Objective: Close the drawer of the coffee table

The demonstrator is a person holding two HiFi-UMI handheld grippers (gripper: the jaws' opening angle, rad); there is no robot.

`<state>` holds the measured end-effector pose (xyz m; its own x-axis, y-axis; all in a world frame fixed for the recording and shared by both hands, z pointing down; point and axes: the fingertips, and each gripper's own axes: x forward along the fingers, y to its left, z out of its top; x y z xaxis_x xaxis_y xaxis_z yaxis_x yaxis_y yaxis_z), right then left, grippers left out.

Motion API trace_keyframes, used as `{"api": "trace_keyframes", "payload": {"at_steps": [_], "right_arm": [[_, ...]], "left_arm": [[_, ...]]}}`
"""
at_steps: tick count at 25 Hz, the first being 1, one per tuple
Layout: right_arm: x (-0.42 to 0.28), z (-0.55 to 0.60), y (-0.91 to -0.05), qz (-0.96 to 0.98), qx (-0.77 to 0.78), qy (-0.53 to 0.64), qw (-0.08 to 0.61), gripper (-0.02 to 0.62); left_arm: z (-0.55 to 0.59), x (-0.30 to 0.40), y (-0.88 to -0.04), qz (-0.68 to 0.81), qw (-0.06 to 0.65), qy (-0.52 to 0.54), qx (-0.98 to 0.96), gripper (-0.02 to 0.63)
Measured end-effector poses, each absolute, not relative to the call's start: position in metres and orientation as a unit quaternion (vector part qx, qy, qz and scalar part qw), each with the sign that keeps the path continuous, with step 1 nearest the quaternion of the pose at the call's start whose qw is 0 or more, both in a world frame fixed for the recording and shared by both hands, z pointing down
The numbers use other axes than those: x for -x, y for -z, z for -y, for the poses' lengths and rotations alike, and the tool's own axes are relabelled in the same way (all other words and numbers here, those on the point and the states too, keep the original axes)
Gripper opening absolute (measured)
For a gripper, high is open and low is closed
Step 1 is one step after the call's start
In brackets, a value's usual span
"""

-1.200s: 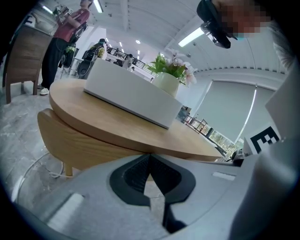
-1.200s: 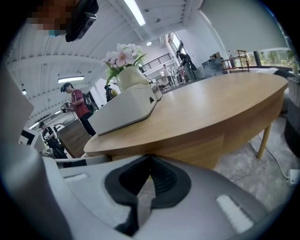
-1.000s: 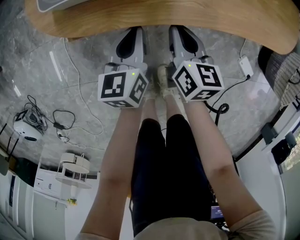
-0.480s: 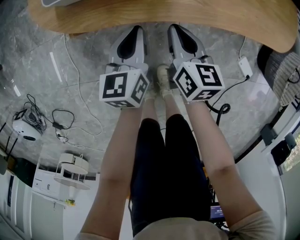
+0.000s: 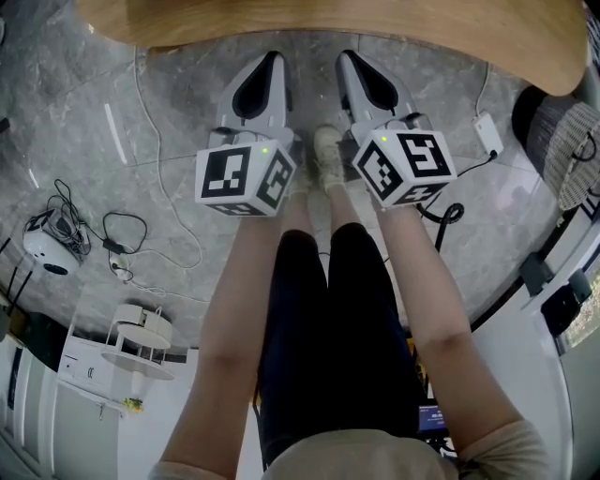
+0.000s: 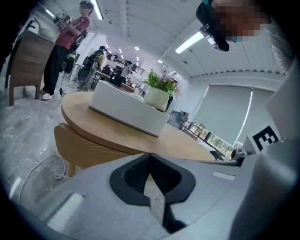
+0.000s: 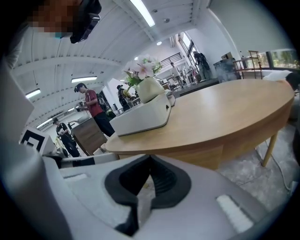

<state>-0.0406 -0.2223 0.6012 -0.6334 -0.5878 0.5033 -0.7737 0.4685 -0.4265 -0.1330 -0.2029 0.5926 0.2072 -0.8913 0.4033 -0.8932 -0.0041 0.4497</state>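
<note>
L gripper (image 5: 273, 62), R gripper (image 5: 346, 60): side by side, tips nr coffee table (image 5: 394, 28) edge; both jaws pressed together, nothing betw.

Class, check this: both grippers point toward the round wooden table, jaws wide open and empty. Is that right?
One error: the jaws are shut, not open. The left gripper and right gripper each show them closed, empty, in their own views, pointing toward the wooden table.

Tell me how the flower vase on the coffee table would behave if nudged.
The vase looks top-heavy under its tall flowers, so it may tip. Its smooth white body looks ceramic: likely rigid, slippery, breakable.
</note>
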Motion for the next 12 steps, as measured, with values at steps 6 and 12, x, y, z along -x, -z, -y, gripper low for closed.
{"api": "trace_keyframes", "payload": {"at_steps": [6, 12], "right_arm": [[0.039, 0.204, -0.575, 0.853, -0.379, -0.334, 0.133, 0.002], [0.051, 0.195, -0.526, 0.889, -0.317, -0.306, 0.122, 0.002]], "left_arm": [[0.188, 0.133, -0.560, 0.631, 0.310, 0.004, -0.711, 0.003], [0.181, 0.128, -0.519, 0.631, 0.296, 0.002, -0.718, 0.003]]}}
